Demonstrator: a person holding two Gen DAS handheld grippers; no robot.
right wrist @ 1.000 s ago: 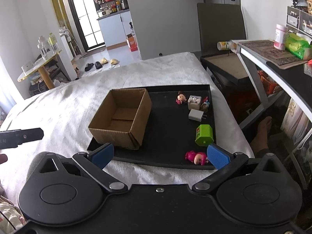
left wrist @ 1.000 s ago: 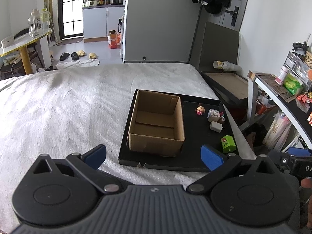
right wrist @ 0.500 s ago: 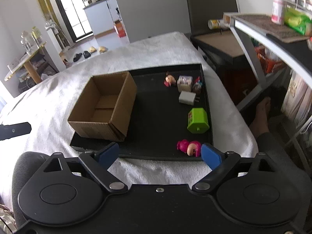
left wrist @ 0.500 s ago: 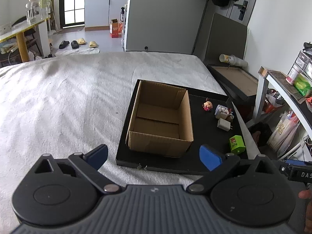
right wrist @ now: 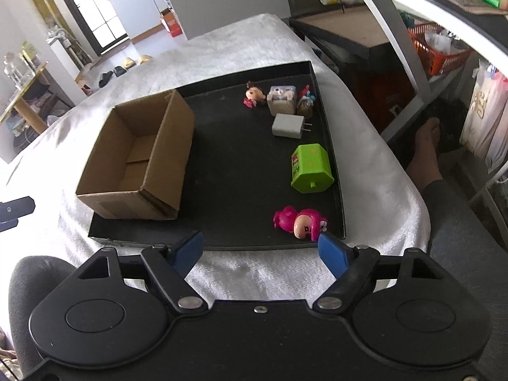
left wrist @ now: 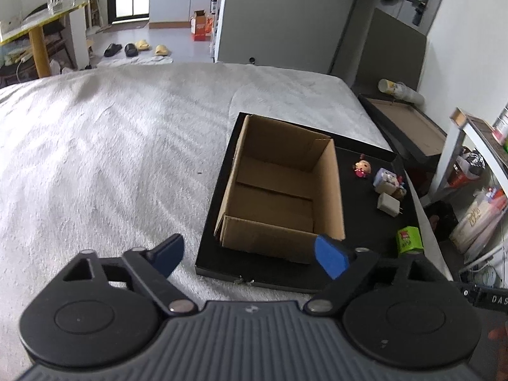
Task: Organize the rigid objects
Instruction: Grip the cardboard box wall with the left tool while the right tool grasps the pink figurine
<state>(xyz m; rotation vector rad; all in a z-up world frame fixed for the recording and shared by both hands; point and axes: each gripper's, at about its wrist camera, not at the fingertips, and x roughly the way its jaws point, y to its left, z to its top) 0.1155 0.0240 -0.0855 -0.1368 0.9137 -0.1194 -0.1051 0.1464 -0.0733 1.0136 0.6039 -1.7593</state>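
Observation:
An empty cardboard box (left wrist: 279, 190) (right wrist: 139, 155) stands on the left of a black tray (right wrist: 241, 171) (left wrist: 365, 177) on a white-covered bed. On the tray's right lie a pink figurine (right wrist: 300, 222), a green toy house (right wrist: 311, 168) (left wrist: 409, 239), a white charger (right wrist: 289, 125) (left wrist: 389, 204), a small cube toy (right wrist: 281, 98) (left wrist: 385, 179) and a little doll (right wrist: 254, 96) (left wrist: 362, 168). My left gripper (left wrist: 250, 254) hovers before the box's near wall, jaws closing, nothing between them. My right gripper (right wrist: 262, 252) hangs over the tray's near edge, jaws closing on nothing; the pink figurine lies just beyond its right finger.
The white bedcover (left wrist: 111, 158) spreads far to the left. Right of the bed stand a dark tray with a brown panel (left wrist: 409, 127), a shelf unit (right wrist: 412, 0) and bags. A person's foot (right wrist: 425, 146) rests on the floor by the bed.
Both grippers have come down and forward toward the tray, which looms larger. The jaws of both have narrowed. Nothing on the tray has moved.

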